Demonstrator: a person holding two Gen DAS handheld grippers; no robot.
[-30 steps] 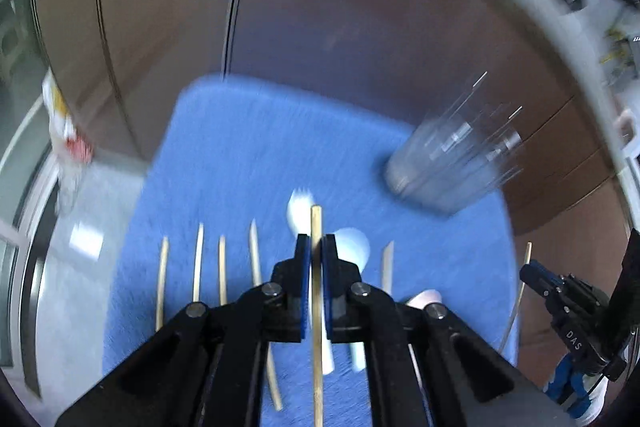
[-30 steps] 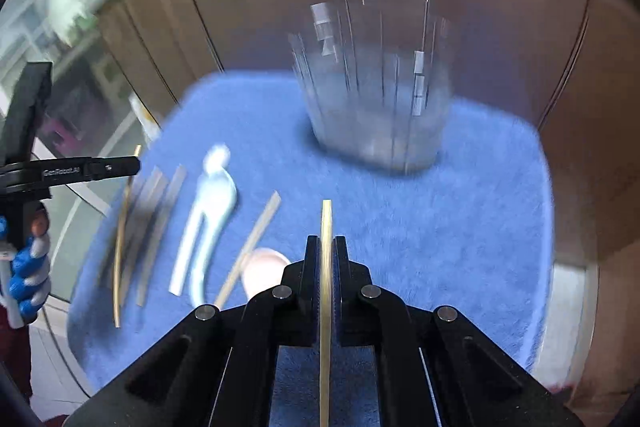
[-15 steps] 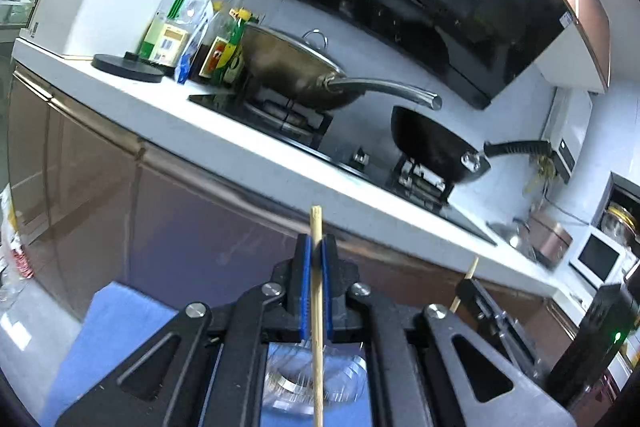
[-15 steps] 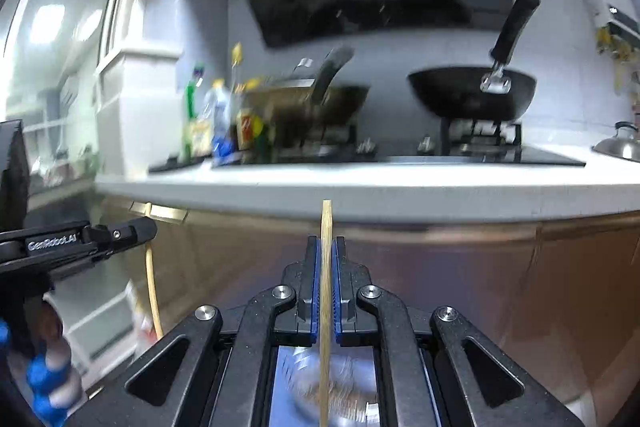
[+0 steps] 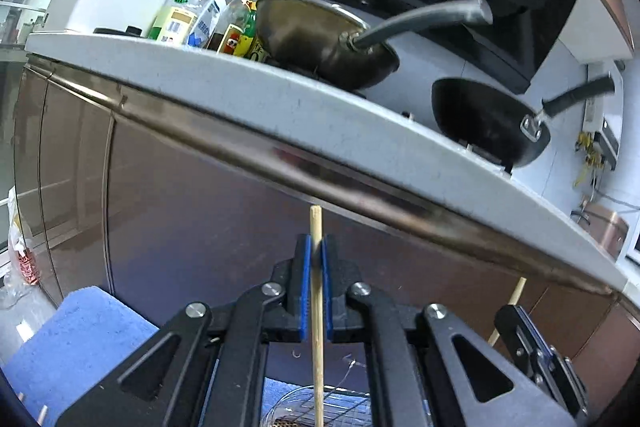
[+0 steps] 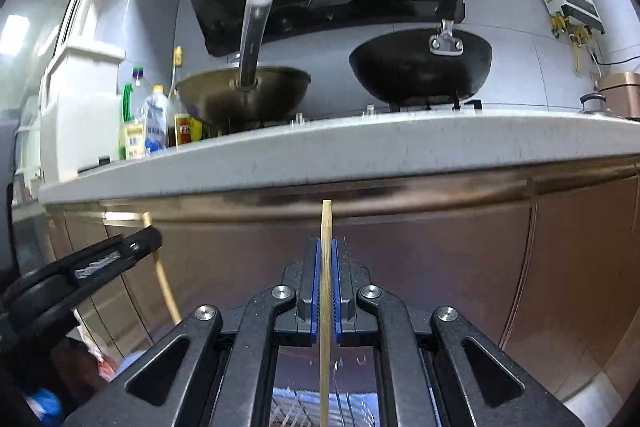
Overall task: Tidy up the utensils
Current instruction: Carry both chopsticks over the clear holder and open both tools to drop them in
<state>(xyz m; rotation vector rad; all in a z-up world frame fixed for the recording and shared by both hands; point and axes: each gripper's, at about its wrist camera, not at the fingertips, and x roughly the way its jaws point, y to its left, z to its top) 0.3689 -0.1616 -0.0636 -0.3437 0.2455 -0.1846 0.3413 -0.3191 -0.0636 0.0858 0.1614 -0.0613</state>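
My left gripper (image 5: pixel 315 247) is shut on a wooden chopstick (image 5: pixel 317 315) held upright, its lower end over the clear glass holder (image 5: pixel 320 407) at the bottom of the left wrist view. My right gripper (image 6: pixel 327 251) is shut on another wooden chopstick (image 6: pixel 326 307), also upright over the glass holder (image 6: pixel 320 411). The right gripper with its chopstick shows at the lower right of the left wrist view (image 5: pixel 532 339). The left gripper shows at the left of the right wrist view (image 6: pixel 80 275). The other utensils are out of view.
A blue mat (image 5: pixel 76 339) lies at lower left. Brown cabinet doors (image 6: pixel 480 267) stand ahead under a grey countertop (image 6: pixel 360 147) with two woks (image 6: pixel 420 67) and several bottles (image 6: pixel 152 123).
Both grippers have tilted up from looking down at the mat and utensils to facing the cabinets and counter. Each still holds its chopstick, now standing upright above the glass holder.
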